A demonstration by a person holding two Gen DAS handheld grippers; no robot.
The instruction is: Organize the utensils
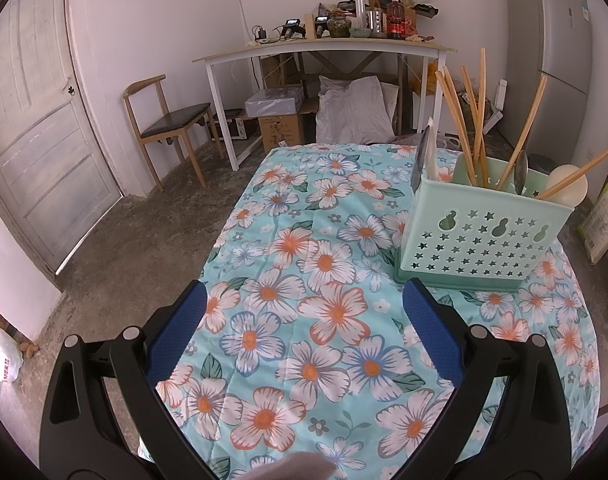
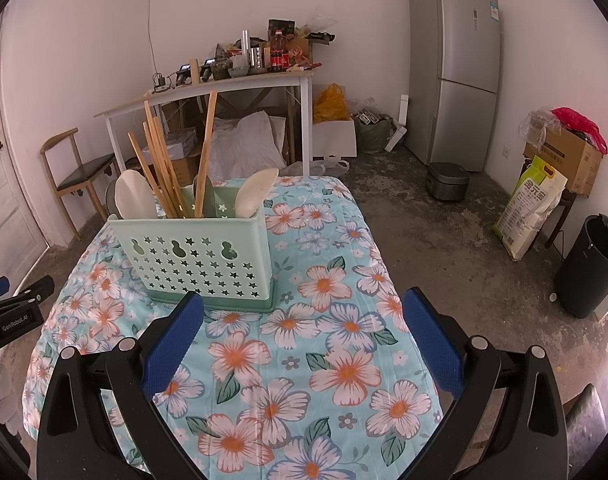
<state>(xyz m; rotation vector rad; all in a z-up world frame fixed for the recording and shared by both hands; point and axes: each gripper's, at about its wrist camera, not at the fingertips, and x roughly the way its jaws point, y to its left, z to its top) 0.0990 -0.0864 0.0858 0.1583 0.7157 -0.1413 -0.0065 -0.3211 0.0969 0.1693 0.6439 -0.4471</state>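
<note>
A mint-green perforated utensil holder stands upright on the floral tablecloth, to the right of my left gripper. It holds several wooden chopsticks, a knife, a metal spoon and a pale spoon. In the right wrist view the holder stands ahead and left of my right gripper, with chopsticks and two pale spoons. Both grippers are open and empty above the cloth.
The left gripper's tip shows at the left edge of the right wrist view. Around the table are a wooden chair, a cluttered white desk, a grey fridge, a rice sack and a black bin.
</note>
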